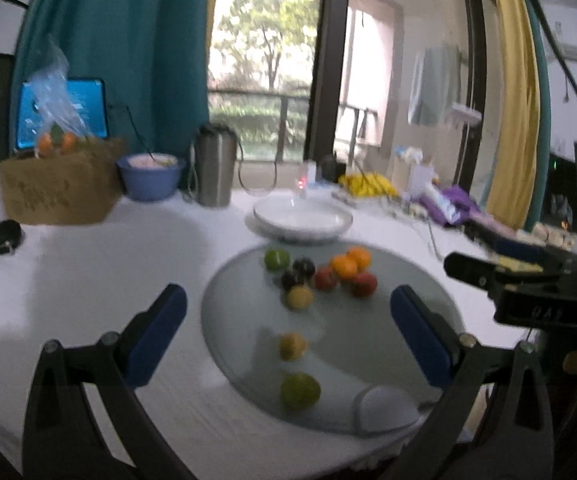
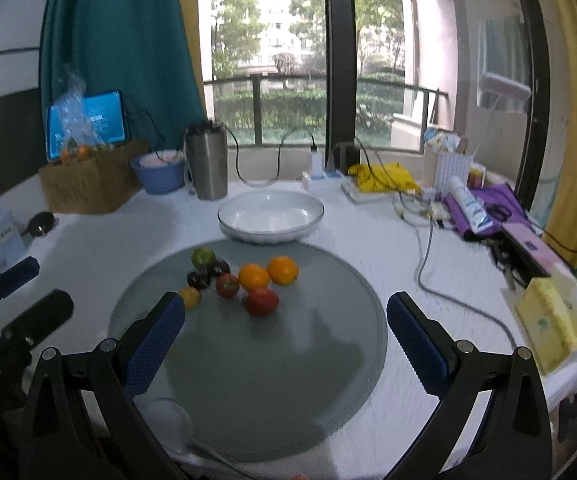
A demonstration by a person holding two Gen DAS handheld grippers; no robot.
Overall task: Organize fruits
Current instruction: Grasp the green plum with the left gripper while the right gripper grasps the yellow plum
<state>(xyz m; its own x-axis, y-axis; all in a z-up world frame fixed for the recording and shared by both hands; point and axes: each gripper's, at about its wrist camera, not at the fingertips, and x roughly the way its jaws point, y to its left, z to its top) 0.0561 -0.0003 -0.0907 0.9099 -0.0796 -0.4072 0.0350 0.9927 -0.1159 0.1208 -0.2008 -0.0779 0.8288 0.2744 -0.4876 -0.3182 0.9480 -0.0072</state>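
Observation:
Several small fruits lie on a round grey mat [image 1: 348,332] [image 2: 288,360]: two oranges [image 1: 350,263] [image 2: 268,274], red ones [image 1: 364,284] [image 2: 261,301], dark plums [image 1: 298,272] [image 2: 208,274], a green one [image 1: 276,259] [image 2: 202,257], yellow ones [image 1: 299,297] [image 2: 190,296]. In the left wrist view another yellow fruit [image 1: 292,346] and a green fruit [image 1: 300,391] lie nearer. An empty white bowl [image 1: 302,216] [image 2: 270,214] stands behind the mat. My left gripper [image 1: 288,332] is open and empty above the mat. My right gripper [image 2: 286,340] is open and empty above the mat.
At the back stand a cardboard box [image 2: 88,184] with bagged oranges, a blue bowl [image 2: 159,174], a steel tumbler [image 2: 207,164] and cables. Clutter and a yellow tissue pack [image 2: 554,322] fill the right side. A white cup [image 1: 386,406] [image 2: 166,420] sits on the mat's near edge.

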